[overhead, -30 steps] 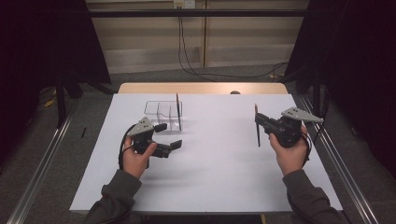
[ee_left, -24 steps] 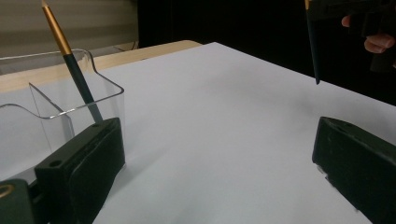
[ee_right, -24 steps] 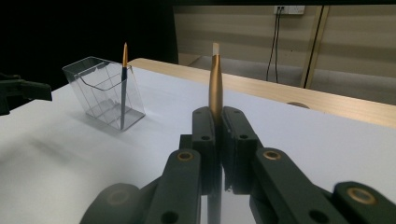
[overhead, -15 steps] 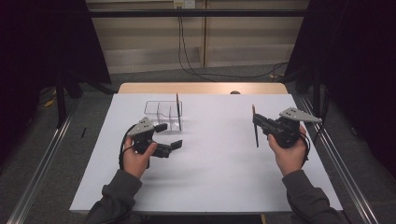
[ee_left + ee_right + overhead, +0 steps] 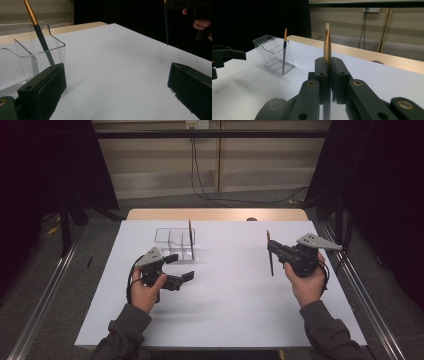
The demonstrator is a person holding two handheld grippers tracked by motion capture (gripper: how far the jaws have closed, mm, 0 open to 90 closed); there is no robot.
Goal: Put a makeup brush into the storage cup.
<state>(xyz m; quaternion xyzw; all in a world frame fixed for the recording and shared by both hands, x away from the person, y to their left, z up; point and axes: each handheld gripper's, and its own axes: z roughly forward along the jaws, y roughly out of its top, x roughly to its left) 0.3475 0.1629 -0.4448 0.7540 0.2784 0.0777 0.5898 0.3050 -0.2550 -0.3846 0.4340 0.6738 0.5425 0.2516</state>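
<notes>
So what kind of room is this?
Probably a lab or studio set up for recording. A white-covered table stands between dark curtains, with metal rails along the floor, and a power socket with cables on the back wall.

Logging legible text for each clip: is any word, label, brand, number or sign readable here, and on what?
None: no readable text on any view.
The clear holder, the brush standing in it, the brush in the right gripper and the white table sheet carry no print.
The wall outlet shows no lettering that can be made out.
</notes>
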